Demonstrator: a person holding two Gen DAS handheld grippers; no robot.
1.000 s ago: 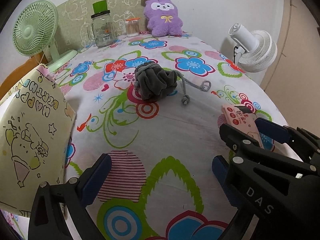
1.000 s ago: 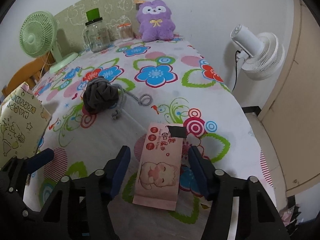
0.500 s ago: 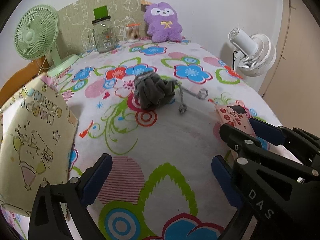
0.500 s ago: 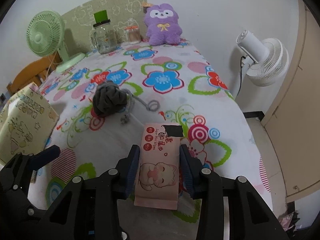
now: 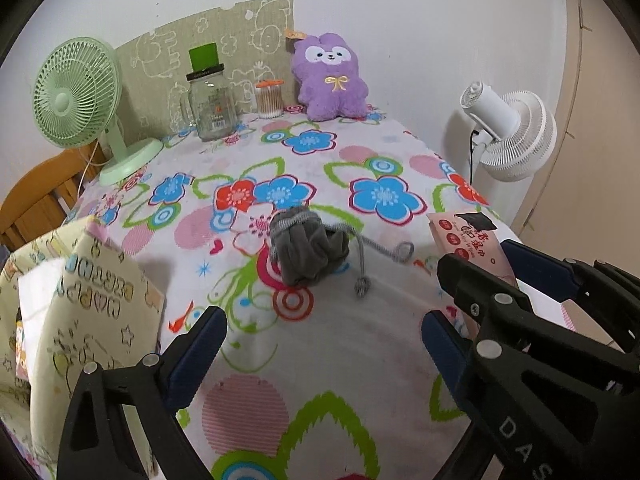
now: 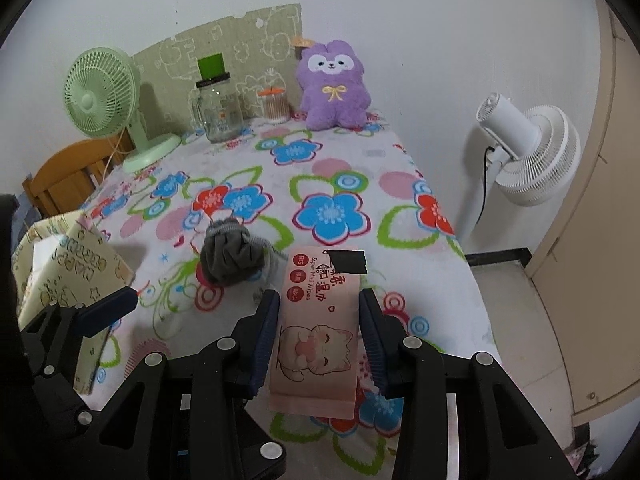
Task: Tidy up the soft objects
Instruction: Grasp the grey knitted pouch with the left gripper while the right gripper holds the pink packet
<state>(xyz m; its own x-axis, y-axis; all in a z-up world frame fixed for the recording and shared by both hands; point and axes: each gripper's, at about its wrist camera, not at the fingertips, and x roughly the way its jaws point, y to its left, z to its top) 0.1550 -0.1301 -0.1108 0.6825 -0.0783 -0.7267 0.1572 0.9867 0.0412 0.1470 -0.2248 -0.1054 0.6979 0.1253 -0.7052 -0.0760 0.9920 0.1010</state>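
Between the right gripper's [image 6: 320,336] blue pads, a pink wet-wipes pack [image 6: 316,332] is pinched above the floral tablecloth [image 6: 340,184]; a gray drawstring pouch [image 5: 308,248] lies beyond. Left gripper [image 5: 320,336] jaws spread wide, holding nothing. White fan [image 6: 524,152] stands beside the table.

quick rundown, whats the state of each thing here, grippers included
right gripper: shut on the wipes pack
wipes pack: clamped by its long sides, lifted off the cloth
left gripper: open, holding nothing
grey drawstring pouch: bunched up, cords trailing loose on the tablecloth
birthday gift bag: upright at the table's left edge
glass jar: lid on
purple plush: sitting upright by the wall
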